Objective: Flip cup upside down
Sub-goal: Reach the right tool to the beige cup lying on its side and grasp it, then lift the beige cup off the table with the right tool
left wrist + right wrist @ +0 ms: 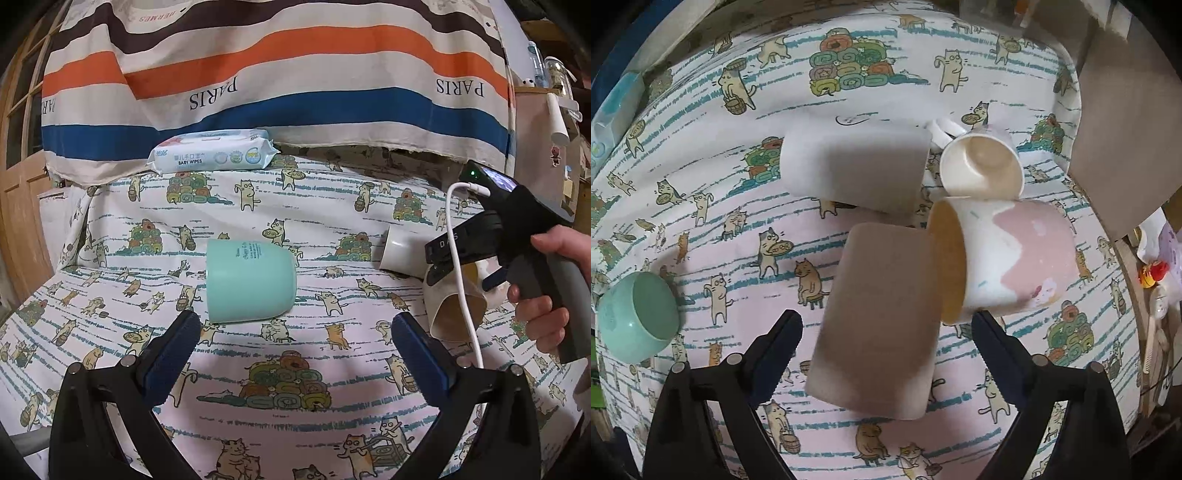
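On the cat-print cloth [295, 369] a mint cup [251, 280] lies on its side, just beyond the left gripper [295, 354], jaws wide, empty. Rightward, the right gripper [886, 354], equally wide, hovers, seemingly clear, over a tan cup [875, 321] among other toppled mugs.

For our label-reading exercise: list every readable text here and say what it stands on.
"PARIS": striped cloth, upside down, repeated.
"HERMES": same cloth, top, upside down.
"BABY WIPES": wipes pack; its other print is too small to read.
"D A S": right gripper's body, partly hidden.
Mint cup: script too small.
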Available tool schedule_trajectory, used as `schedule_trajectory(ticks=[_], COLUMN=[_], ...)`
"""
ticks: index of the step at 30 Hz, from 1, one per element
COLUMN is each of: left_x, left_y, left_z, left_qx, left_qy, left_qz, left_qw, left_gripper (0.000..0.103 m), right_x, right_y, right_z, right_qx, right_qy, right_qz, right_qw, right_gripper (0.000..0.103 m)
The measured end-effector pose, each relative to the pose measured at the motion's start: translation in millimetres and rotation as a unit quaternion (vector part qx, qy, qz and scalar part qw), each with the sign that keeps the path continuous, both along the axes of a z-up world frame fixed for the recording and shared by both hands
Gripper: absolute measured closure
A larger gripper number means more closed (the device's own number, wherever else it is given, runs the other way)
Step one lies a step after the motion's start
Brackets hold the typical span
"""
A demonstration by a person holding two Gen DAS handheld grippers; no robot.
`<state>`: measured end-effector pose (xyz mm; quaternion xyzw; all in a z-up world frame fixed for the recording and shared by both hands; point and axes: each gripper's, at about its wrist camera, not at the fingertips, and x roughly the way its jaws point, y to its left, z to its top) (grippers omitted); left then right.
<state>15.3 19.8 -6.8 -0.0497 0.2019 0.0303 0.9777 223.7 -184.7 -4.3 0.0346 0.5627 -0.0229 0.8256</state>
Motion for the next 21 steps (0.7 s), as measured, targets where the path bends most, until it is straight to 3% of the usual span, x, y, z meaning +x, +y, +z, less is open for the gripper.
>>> schedule_trajectory(ticks=[2, 4, 17, 21], left_x=[-0.2, 0.6, -0.5, -3.4], left_y=[-0.5, -1.1, -2.8, -5.2], left_z=[-0.2, -0.2, 0.6, 1.7], left_qx=[-0.001, -0.003, 0.002, 0.011], left_qy=[0.001, 0.003, -0.002, -0.011], left_qz=[0.0, 0.0, -0.002, 0.003], left_qw=[1.0, 1.0, 1.0, 0.9999], left_gripper=[0.0, 0.0, 0.0, 0.0], right_x=[0.5, 0.5, 16.9, 11.9], right_y=[-0.6, -1.5, 9.1, 10.9], right_z=[0.5, -1.5, -28.3, -29.3], right_qx=[0.011, 0.027, -0.009, -0.007], right_qy=[0.005, 0.014, 0.035, 0.017], right_qz=[-0.004, -0.003, -0.013, -0.008], right_qw=[1.0, 1.0, 0.999, 1.0], right_gripper=[0.019, 0.034, 0.033, 0.034])
